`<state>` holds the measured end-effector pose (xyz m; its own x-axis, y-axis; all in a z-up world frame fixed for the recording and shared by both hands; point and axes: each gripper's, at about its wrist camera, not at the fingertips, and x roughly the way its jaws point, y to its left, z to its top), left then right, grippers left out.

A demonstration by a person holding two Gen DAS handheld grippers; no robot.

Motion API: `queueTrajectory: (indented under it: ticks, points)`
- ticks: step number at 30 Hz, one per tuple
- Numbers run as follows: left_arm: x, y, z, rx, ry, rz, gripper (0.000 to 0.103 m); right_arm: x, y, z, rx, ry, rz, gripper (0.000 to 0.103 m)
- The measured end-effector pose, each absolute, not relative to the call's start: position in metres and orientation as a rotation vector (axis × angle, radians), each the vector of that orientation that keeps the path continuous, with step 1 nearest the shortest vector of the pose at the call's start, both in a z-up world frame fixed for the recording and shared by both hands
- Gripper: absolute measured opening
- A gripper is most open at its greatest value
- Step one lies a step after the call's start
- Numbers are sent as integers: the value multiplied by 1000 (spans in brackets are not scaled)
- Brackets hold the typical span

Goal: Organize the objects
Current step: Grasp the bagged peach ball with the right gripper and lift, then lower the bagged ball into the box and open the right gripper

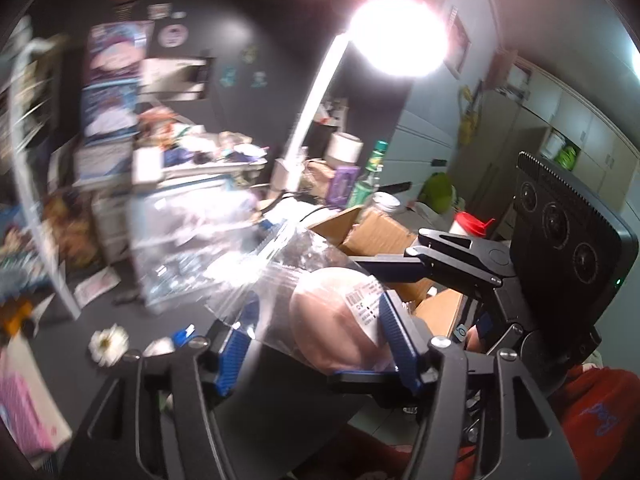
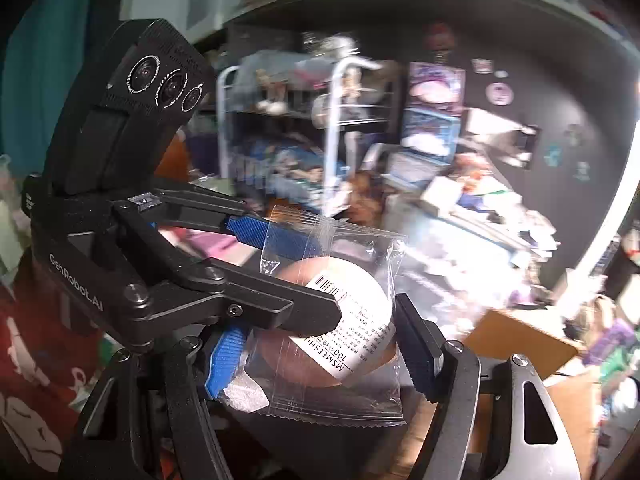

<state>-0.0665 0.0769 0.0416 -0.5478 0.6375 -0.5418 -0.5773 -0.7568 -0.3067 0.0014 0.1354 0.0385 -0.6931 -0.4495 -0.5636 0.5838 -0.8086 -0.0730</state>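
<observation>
A round tan bun in a clear plastic wrapper with a white barcode label (image 2: 352, 320) is held up in the air between both grippers. My left gripper (image 1: 316, 332) has its blue-padded fingers (image 1: 394, 328) closed on the packet (image 1: 340, 320). In the right wrist view the left gripper (image 2: 280, 280) comes in from the left and pinches the wrapper. My right gripper (image 2: 320, 356) stands with its fingers on either side of the packet; the right finger (image 2: 416, 352) touches the wrapper's edge.
An open cardboard box (image 1: 380, 236) lies just beyond the packet, also at the right in the right wrist view (image 2: 520, 344). A bright white lamp (image 1: 396, 36) glares above. Cluttered shelves (image 2: 328, 140), bottles (image 1: 370, 176) and a red-lidded cup (image 1: 470, 222) surround.
</observation>
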Motion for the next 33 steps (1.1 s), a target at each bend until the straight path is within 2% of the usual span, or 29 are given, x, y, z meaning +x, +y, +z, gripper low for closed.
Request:
queueTrajectory:
  ticks: [2,8,14,16,17,18,21,33]
  points:
    - [-78,96,46,-855,-107,2246,52,-4,156,43,748,320,-2474,66]
    - [-120,152,43,-934,-56,2178,52,-25,208,43,878,283,-2523,66]
    - [-136,175,34,-989,-28,2165,52,-39,224,34,972,323,-2540,67]
    - [-136,177,33,-994,-22,2164,65,-42,223,32,998,351,-2554,72]
    - [-137,176,33,-994,-19,2171,84,-43,222,31,1009,372,-2560,86]
    - [-136,175,35,-978,-17,2187,89,-42,221,30,1003,395,-2566,94]
    - [-133,165,41,-953,-30,2197,89,-38,219,28,999,442,-2585,94]
    - [-104,90,58,-853,-53,2404,92,-24,191,39,899,390,-2546,94]
